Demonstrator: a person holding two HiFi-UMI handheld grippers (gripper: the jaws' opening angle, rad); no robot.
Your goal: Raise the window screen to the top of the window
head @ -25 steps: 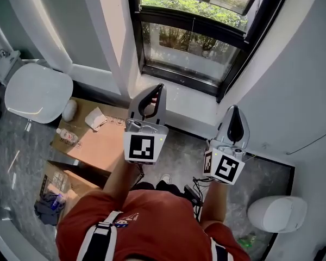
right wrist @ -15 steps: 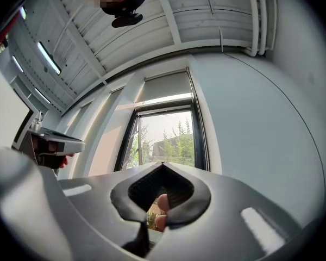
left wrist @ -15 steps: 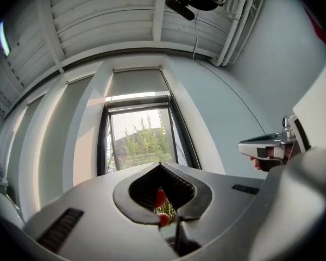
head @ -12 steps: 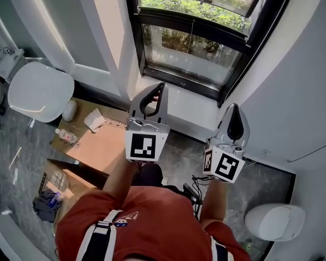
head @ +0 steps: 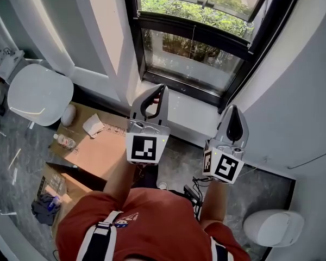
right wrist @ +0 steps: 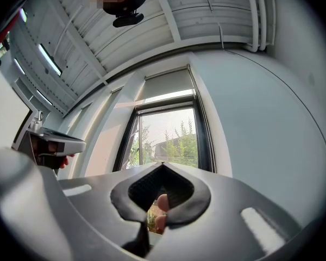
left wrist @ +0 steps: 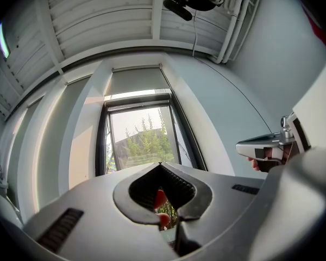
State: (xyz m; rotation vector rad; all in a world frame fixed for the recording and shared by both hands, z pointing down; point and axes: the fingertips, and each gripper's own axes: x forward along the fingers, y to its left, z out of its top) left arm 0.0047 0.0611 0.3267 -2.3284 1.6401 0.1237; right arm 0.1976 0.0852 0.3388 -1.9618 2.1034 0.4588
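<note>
Window screen (left wrist: pixel 136 81) shows as a grey panel across the top part of the window (left wrist: pixel 144 137), upper centre of both gripper views and well apart from either tool. At lower left of the head view a cardboard box (head: pixel 98 151) lies by your feet (a trip risk as you step in). Centre-left, your left gripper (head: pixel 161 87) is clenched on nothing. To its right, your right gripper (head: pixel 233 109) is likewise closed and empty. My worry is that closed jaws cannot catch the screen's lower edge, and a one-sided pull could skew it.
</note>
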